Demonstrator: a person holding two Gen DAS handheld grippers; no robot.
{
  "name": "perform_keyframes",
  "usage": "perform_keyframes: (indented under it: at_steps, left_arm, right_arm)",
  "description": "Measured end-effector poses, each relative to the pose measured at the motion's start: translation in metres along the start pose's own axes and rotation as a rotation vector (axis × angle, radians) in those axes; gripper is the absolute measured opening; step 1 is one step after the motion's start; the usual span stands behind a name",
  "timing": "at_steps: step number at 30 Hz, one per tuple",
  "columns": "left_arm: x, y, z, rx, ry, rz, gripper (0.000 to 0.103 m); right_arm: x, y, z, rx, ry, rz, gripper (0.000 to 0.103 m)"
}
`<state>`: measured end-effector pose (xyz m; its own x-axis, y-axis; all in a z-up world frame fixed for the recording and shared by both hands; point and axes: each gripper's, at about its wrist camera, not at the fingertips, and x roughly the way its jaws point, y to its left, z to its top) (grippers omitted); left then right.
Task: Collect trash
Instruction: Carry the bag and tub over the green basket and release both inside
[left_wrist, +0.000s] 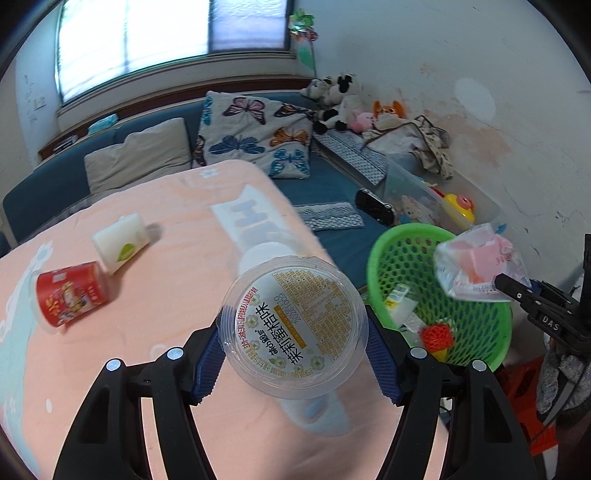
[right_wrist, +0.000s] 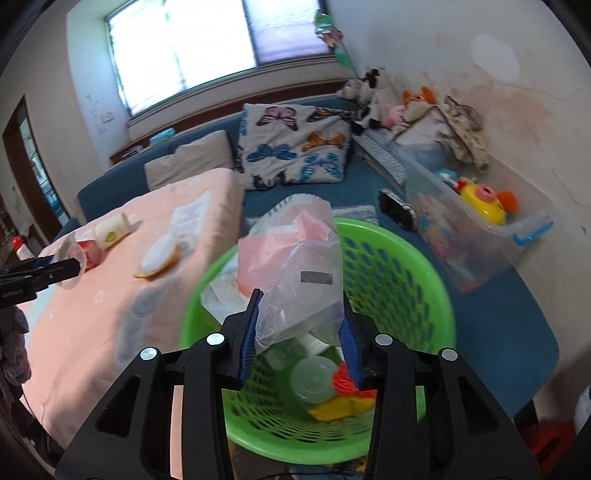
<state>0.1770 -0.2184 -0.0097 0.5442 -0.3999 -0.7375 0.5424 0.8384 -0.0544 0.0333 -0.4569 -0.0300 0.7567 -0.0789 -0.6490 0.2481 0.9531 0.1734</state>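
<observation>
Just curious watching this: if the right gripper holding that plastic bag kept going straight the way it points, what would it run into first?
Probably the green basket: the right gripper, with the plastic bag, points down into it, toward the trash inside.

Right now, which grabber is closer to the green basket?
The right one. The right gripper hangs over the green basket with a plastic bag. The left gripper is beside the basket, over the pink cloth, holding a clear cup.
</observation>
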Motion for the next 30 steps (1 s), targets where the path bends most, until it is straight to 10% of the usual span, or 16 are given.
perform_keyframes:
  at_steps: [30]
  left_arm:
    - [0.062,-0.115,0.014,0.142,0.088,-0.089,0.067]
  right_arm:
    - [-0.028,-0.04,-0.005,0.053,-0.046,0.0,0.058]
